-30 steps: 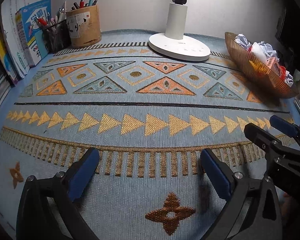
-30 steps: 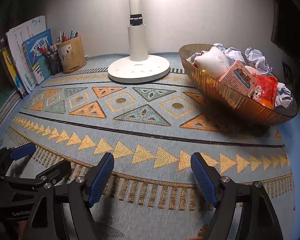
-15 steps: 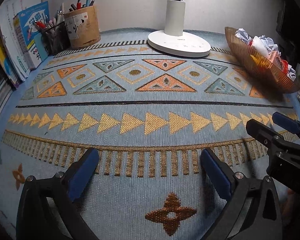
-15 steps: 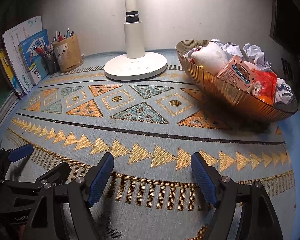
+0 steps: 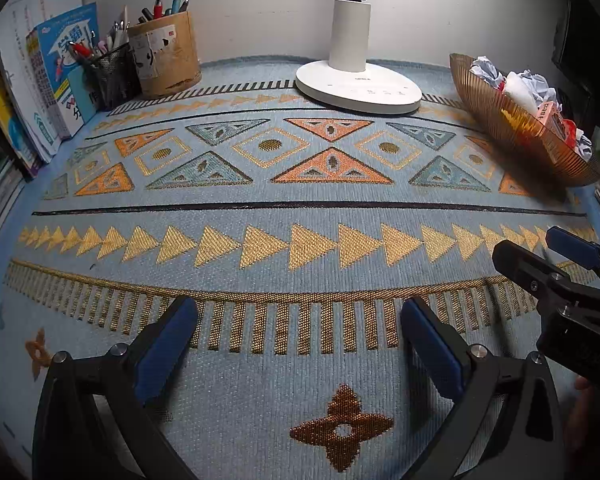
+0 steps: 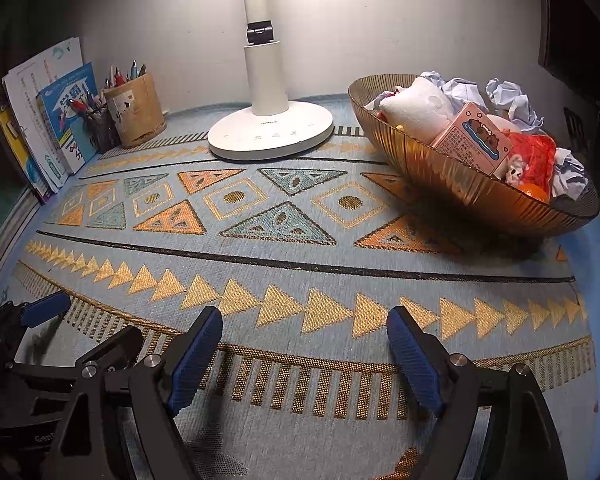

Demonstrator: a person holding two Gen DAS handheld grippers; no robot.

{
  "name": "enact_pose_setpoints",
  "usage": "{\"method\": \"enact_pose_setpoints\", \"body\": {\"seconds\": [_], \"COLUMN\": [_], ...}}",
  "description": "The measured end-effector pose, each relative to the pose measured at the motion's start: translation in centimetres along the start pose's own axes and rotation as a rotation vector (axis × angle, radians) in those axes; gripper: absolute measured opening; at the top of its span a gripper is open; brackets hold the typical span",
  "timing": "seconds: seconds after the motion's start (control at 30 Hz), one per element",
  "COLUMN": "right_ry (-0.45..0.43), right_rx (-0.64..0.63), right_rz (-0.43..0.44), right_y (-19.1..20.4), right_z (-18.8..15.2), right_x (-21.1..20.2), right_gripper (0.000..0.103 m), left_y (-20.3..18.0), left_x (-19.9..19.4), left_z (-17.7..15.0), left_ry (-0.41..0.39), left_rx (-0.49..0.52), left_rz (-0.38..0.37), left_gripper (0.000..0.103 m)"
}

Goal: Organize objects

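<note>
A ribbed amber bowl (image 6: 452, 176) stands at the right, filled with a pink box (image 6: 472, 142), a white plush, crumpled paper and a red packet; it also shows in the left wrist view (image 5: 500, 120). My left gripper (image 5: 298, 328) is open and empty low over the patterned blue mat (image 5: 300, 216). My right gripper (image 6: 304, 340) is open and empty over the mat's front, left of the bowl. Each gripper shows at the edge of the other's view: the right gripper (image 5: 540, 256) and the left gripper (image 6: 72, 328).
A white lamp base (image 6: 272, 132) stands at the back centre. A wooden pen cup (image 5: 166, 56) and a black mesh pen holder (image 5: 110, 74) stand at the back left, beside upright books (image 5: 40, 80). A wall runs behind.
Both grippers have drawn back slightly from the far objects and stayed open; nothing was picked up or moved on the mat.
</note>
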State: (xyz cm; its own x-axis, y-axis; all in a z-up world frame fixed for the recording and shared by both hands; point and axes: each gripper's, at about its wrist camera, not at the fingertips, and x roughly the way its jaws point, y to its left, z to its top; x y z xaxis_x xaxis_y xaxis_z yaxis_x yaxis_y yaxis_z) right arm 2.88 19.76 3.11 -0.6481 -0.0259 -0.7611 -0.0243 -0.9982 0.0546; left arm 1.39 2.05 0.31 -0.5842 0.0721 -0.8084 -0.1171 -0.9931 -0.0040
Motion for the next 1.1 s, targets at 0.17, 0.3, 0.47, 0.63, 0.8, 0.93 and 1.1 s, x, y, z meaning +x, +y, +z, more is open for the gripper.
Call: {"method": "enact_pose_setpoints", "body": {"seconds": [0.17,0.3,0.47,0.63,0.8,0.93,1.1], "right_ry": [0.006,0.003,0.005,0.074,0.105,0.092,0.077], "right_rx": [0.003,0.005,0.003,0.068,0.032,-0.044,-0.048], "right_rz": [0.004,-0.003,0.005,0.036,-0.033,-0.041,-0.038], "right_y": [-0.1,-0.2,-0.1,-1.2,-0.9,-0.2,-0.2], "right_z": [0.1,0.0,0.1,0.0,-1.1,-2.2,-2.4], "right_x": [0.1,0.0,0.0,0.7,0.2,-0.1,-0.2], "right_gripper": [0.084,0.087,0.088,0.095,0.103,0.103,0.103], "left_y": [0.0,-0.1,0.0,0.0,0.0,-0.1,-0.2], "left_x": [0.0,0.0,0.0,0.0,-0.2,-0.6,-0.5], "left_z": [0.0,0.0,0.0,0.0,-0.2,-0.5,-0.5], "left_ry": [0.0,0.0,0.001,0.002,0.004,0.002,0.002], "left_rx": [0.0,0.0,0.001,0.003,-0.001,0.001,0.004], "left_rz": [0.0,0.001,0.002,-0.001,0.0,0.003,0.001], "left_gripper": [0.102,0.102,0.103,0.103,0.102,0.103,0.103]}}
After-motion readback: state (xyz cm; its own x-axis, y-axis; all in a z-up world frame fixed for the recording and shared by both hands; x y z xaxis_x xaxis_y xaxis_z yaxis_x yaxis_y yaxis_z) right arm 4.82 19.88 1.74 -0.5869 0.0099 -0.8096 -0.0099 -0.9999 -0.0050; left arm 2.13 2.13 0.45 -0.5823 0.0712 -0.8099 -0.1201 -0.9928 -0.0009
